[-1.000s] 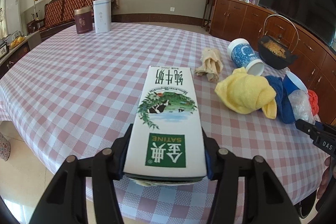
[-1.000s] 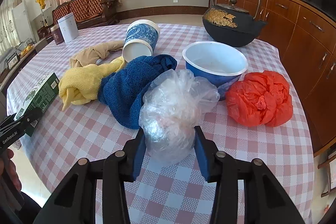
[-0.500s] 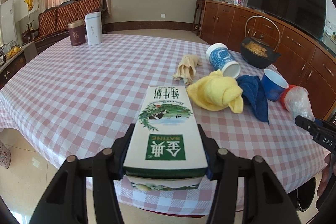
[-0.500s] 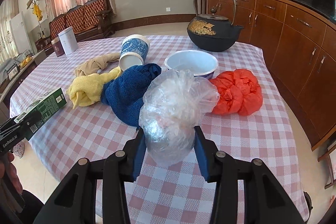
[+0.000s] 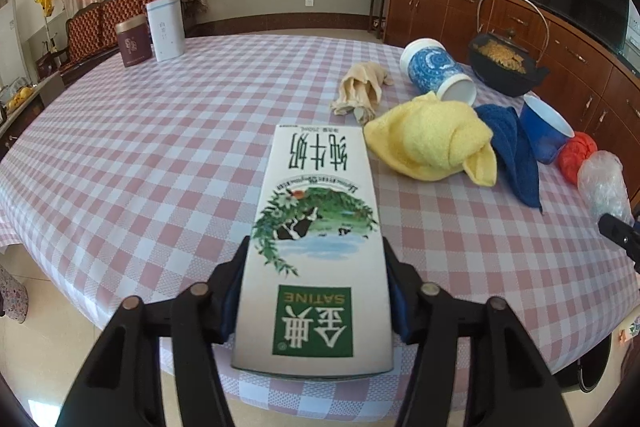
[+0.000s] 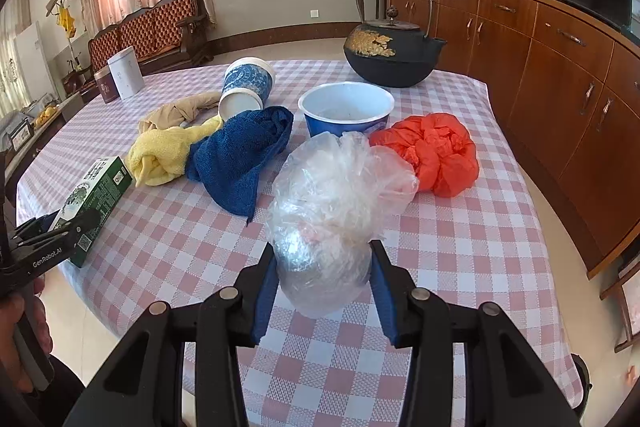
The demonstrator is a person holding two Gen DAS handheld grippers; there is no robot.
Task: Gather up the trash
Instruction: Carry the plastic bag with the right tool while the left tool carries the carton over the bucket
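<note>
Both tools loaded: carton [image 5: 316, 247]; bag [image 6: 332, 211] (clear).

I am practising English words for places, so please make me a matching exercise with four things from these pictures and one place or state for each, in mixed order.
Things:
1. milk carton
2. clear plastic bag
3. blue patterned cup
4. red plastic bag

Places or states:
A. lying on its side on the table
B. held in the left gripper
C. bunched up on the tablecloth
D. held in the right gripper

Pairs: 1-B, 2-D, 3-A, 4-C
</note>
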